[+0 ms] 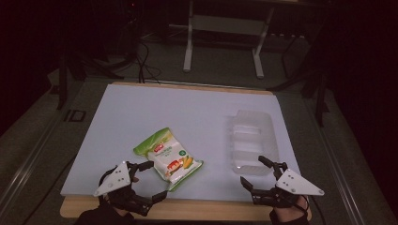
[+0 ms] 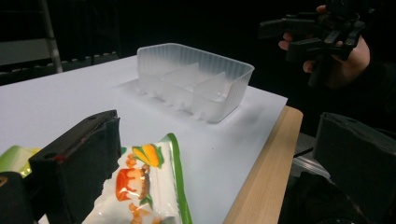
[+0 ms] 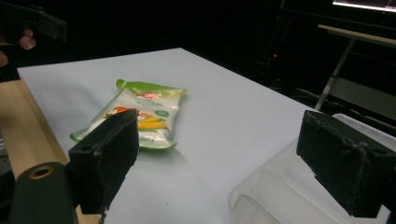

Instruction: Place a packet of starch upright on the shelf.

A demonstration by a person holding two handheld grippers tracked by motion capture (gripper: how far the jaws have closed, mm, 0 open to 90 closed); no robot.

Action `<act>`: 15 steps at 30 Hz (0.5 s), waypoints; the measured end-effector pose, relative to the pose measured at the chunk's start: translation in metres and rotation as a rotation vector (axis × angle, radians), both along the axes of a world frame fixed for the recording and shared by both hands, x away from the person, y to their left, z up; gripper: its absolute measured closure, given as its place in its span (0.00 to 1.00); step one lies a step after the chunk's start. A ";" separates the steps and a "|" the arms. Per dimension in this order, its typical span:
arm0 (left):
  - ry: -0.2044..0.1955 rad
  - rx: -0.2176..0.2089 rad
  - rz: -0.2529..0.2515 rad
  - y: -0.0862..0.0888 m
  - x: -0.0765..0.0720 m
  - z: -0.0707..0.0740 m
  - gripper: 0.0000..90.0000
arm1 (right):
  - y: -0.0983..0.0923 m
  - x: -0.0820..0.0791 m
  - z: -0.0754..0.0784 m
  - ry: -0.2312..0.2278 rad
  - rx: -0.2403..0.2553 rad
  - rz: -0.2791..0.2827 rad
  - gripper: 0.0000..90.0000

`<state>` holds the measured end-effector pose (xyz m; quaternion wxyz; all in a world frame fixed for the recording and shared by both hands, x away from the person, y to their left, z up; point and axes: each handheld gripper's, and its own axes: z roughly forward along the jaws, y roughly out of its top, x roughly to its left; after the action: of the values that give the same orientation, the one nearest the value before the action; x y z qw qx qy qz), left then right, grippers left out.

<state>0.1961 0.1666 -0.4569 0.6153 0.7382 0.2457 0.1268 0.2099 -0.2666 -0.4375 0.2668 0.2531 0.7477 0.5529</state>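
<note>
A green and white snack packet (image 1: pixel 168 157) with a corn picture lies flat on the white table top, near the front. My left gripper (image 1: pixel 156 180) is open right beside it, one jaw at the packet's near left edge and the other off its front corner. In the left gripper view the packet (image 2: pixel 144 186) lies next to the left jaw of my left gripper (image 2: pixel 217 158). A clear plastic tray (image 1: pixel 273 137) with dividers stands to the right. My right gripper (image 1: pixel 253 170) is open at its front end, with nothing between the jaws. In the right gripper view my right gripper (image 3: pixel 224 158) has its right jaw over the tray rim (image 3: pixel 261 182).
The white sheet (image 1: pixel 178 112) covers a wooden table whose front edge (image 1: pixel 211 208) runs just under both hands. Behind the table are a metal frame (image 1: pixel 223 28) and cables on a dark floor. The tray's compartments (image 2: pixel 196 84) hold nothing.
</note>
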 end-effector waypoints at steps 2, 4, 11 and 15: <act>-0.005 0.008 0.020 0.001 0.001 0.003 0.02 | 0.000 0.000 0.000 -0.005 -0.004 -0.005 0.14; -0.010 0.012 0.020 0.002 0.003 0.007 0.02 | 0.001 0.000 0.001 -0.015 -0.018 -0.008 0.13; -0.026 0.047 0.064 0.005 0.010 0.014 0.02 | 0.002 -0.002 0.001 -0.048 -0.011 -0.008 0.12; -0.002 0.107 0.126 0.007 0.020 0.016 0.02 | 0.004 -0.001 0.000 -0.019 -0.020 0.000 0.12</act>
<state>0.2163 0.1739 -0.4405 0.5658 0.7531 0.2839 0.1789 0.2088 -0.2622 -0.4372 0.2765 0.2450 0.7507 0.5477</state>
